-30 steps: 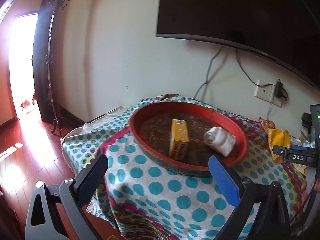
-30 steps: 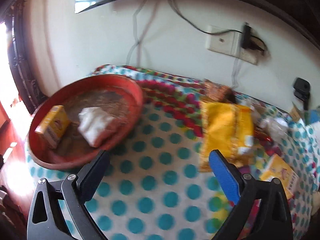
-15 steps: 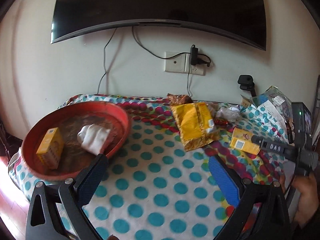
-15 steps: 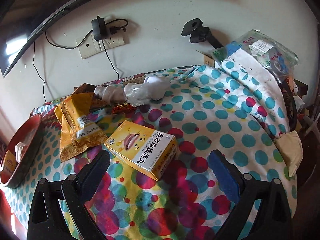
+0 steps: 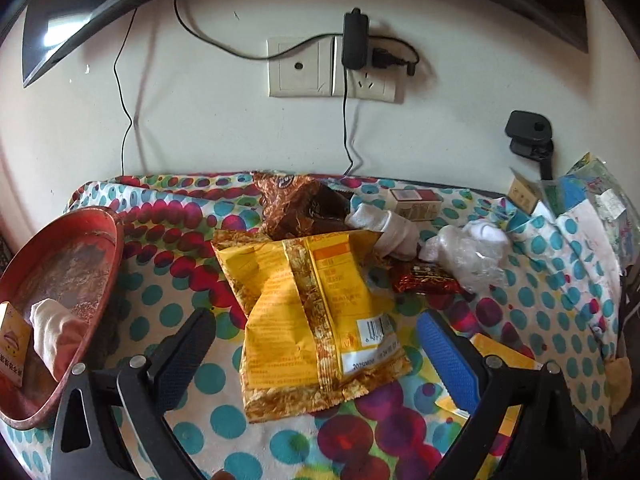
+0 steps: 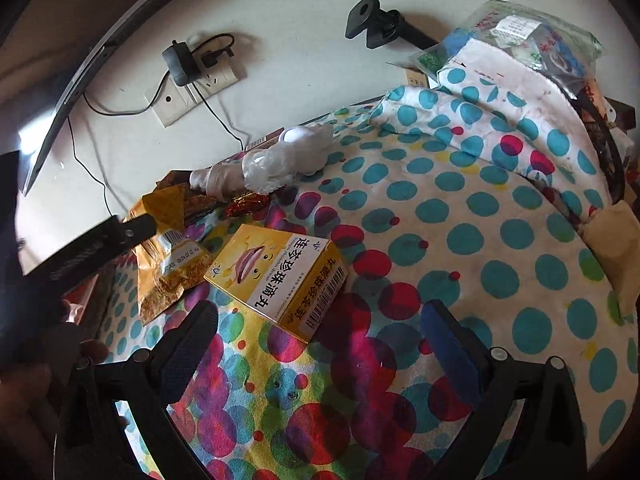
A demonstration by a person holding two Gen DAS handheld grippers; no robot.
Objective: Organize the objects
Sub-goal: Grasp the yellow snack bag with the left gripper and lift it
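Both tools have swung off the round red tray toward the clutter. The left gripper, jaws wide and empty, now frames the flat yellow foil snack packet directly ahead. The right gripper, equally wide, faces the yellow cardboard medicine box, probably its next pickup.

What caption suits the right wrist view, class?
Open right gripper hovers before a yellow medicine box on the polka-dot tablecloth, yellow snack bag beside it.
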